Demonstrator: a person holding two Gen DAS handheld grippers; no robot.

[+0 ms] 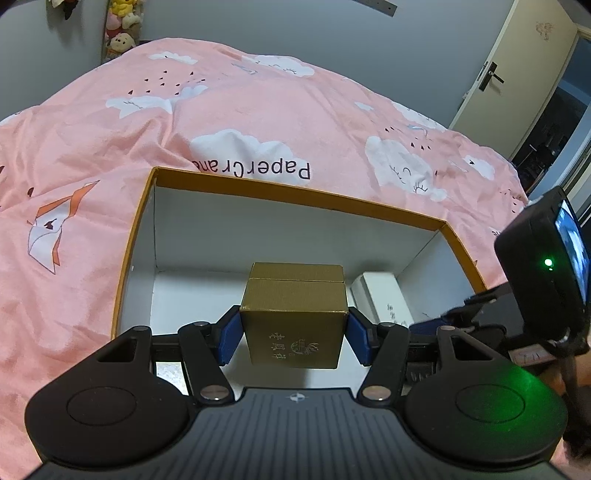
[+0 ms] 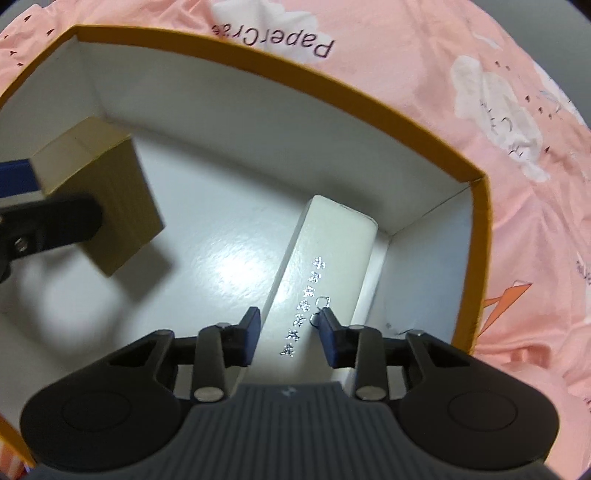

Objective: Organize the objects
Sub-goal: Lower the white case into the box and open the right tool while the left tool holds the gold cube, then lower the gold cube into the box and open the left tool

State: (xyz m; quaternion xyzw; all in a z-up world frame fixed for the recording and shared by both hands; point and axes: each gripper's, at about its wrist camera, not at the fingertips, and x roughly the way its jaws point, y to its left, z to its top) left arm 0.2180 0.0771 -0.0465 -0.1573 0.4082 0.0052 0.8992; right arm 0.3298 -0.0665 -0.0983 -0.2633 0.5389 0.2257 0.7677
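An orange-rimmed box [image 1: 295, 194] with a white inside lies open on the pink bed. My left gripper [image 1: 293, 325] is shut on a gold cube box [image 1: 293, 314] and holds it over the box's floor; the cube also shows in the right wrist view [image 2: 107, 199], lifted and casting a shadow. My right gripper [image 2: 290, 332] is shut on a long white box [image 2: 325, 266] with silver lettering that rests inside the big box [image 2: 369, 99] near its right wall. The white box also shows in the left wrist view [image 1: 380, 295].
The pink cloud-print bedsheet [image 1: 221, 118] surrounds the box. Plush toys [image 1: 122, 33] hang at the far wall. A door [image 1: 517, 66] stands at the right. The right gripper's camera body [image 1: 543, 266] sits close on the right.
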